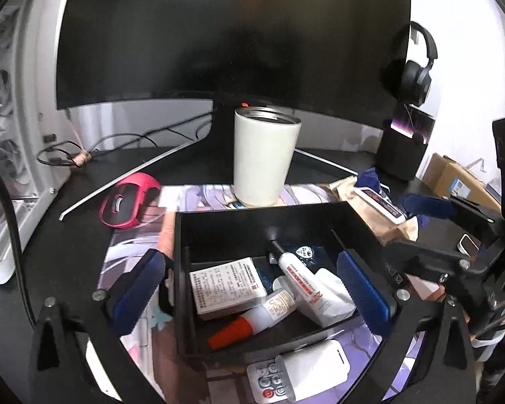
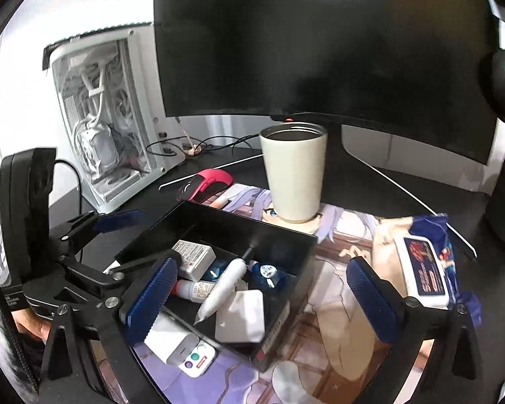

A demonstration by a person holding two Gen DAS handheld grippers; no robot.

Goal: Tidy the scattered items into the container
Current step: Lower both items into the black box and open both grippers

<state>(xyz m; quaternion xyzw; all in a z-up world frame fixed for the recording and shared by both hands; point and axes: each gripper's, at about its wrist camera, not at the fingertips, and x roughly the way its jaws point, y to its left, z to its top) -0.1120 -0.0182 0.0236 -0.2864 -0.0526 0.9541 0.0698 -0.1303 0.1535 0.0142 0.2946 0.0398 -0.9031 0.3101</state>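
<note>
A black open box stands on a printed desk mat. It holds a white carton, a white tube, a glue bottle with an orange cap, a white pouch and blue packets. My left gripper is open, its blue pads either side of the box. My right gripper is open and empty over the box's right part. A white remote lies just in front of the box. A wet-wipes pack lies to the right.
A cream tumbler stands behind the box. A pink and black mouse lies at the left. A large dark monitor, a white PC case, cables, headphones and cardboard boxes ring the desk.
</note>
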